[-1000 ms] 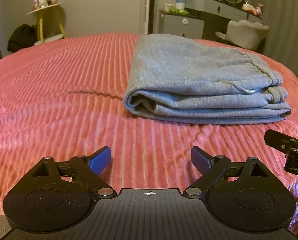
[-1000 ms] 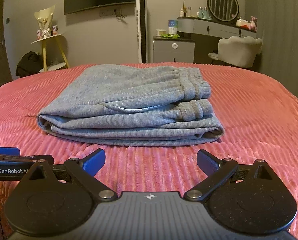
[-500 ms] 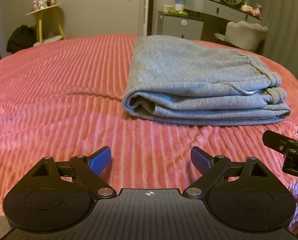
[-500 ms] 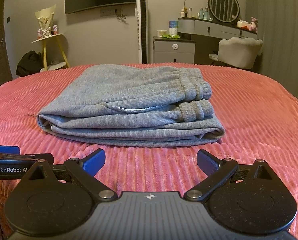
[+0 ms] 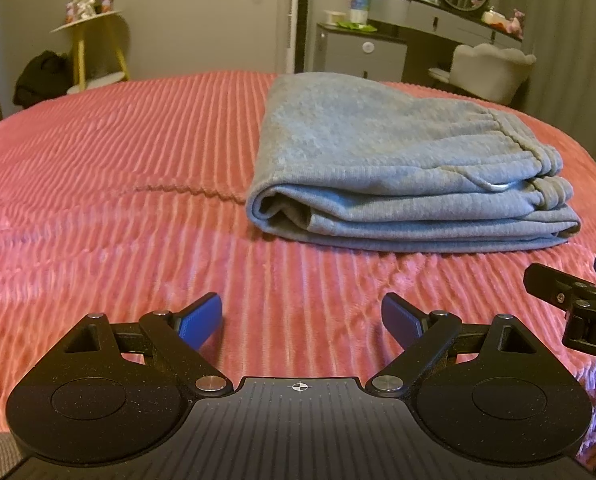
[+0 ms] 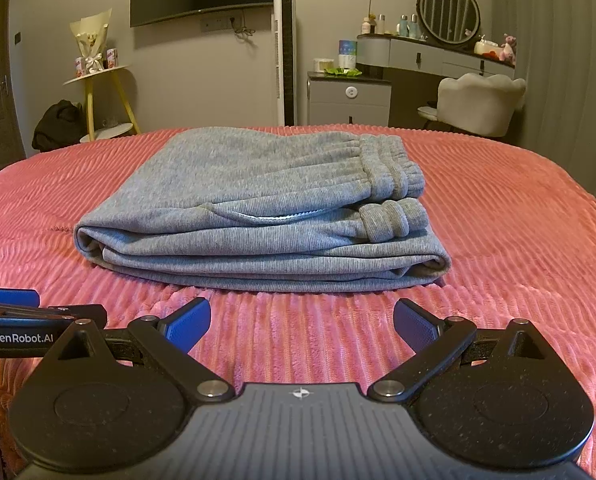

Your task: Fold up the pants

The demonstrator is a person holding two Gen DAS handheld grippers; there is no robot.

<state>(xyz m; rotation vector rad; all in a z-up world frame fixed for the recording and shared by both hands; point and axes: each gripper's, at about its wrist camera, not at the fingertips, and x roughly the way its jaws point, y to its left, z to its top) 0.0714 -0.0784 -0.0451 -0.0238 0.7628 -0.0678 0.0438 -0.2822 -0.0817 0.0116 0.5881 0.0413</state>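
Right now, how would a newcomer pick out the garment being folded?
Find the bed with the pink ribbed bedspread that fills the room's foreground. On it lie the grey pants, folded into a flat stack of layers, the elastic waistband at the right end. They are the only thing lying on the spread.

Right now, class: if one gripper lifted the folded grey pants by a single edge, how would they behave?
The grey pants would probably sag and unfold: they are soft knit cloth in loose stacked layers. They look fairly thick, so likely weighty for cloth. On the ribbed pink bedspread, a push would probably bunch them rather than slide them.
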